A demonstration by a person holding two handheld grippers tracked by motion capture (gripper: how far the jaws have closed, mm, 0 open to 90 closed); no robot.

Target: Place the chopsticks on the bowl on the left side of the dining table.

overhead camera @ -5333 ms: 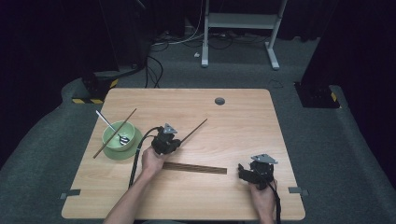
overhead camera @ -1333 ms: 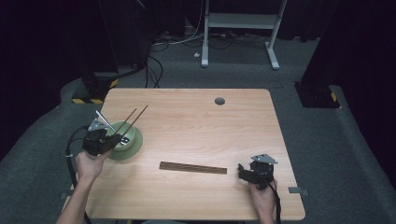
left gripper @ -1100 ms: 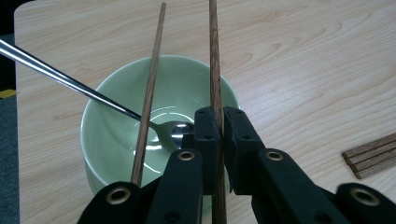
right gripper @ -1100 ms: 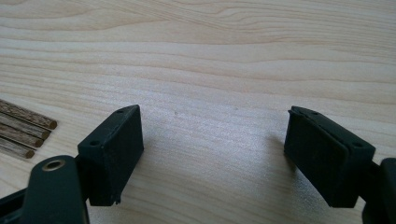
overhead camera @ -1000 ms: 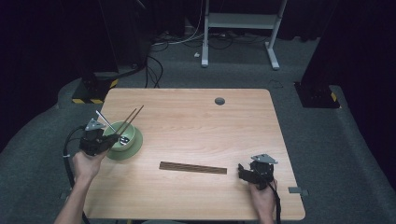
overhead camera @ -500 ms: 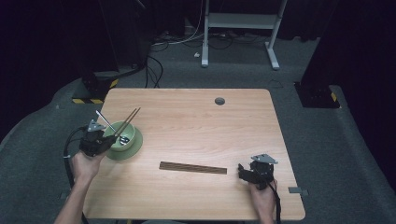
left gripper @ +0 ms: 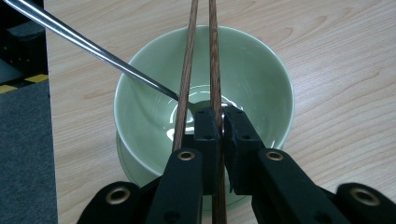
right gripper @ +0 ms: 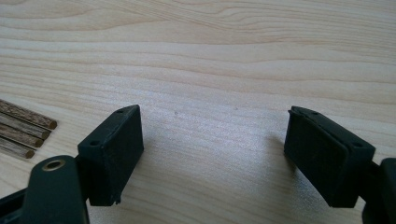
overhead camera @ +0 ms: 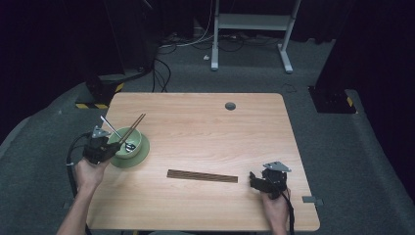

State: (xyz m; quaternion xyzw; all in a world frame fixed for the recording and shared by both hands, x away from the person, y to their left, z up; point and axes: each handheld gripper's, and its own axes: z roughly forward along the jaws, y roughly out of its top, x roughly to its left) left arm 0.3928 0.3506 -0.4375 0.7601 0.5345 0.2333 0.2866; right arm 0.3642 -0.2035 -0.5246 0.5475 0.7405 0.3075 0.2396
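A pale green bowl (overhead camera: 128, 143) (left gripper: 252, 79) stands on a matching saucer (overhead camera: 129, 159) near the table's left edge. A metal spoon (overhead camera: 110, 126) (left gripper: 84, 44) leans in it, handle up and to the left. My left gripper (overhead camera: 115, 147) (left gripper: 222, 126) hovers at the bowl's near-left rim, shut on a brown chopstick (left gripper: 214, 56) that points out over the bowl. A second chopstick (left gripper: 188, 56) runs just beside the left jaw; whether it is gripped I cannot tell. My right gripper (overhead camera: 253, 180) (right gripper: 212, 135) rests open on the wood at the front right.
Several brown chopsticks (overhead camera: 202, 176) (right gripper: 23, 128) lie side by side in a row on the table (overhead camera: 205, 127), just left of the right gripper. A round cable hole (overhead camera: 230, 105) sits near the far edge. Behind the table stand a white frame (overhead camera: 254, 22) and floor cables.
Since five seconds ago my left gripper has carried a chopstick from mid-table to the bowl's left side. Over the last second it shifted only slightly. The right gripper stayed still.
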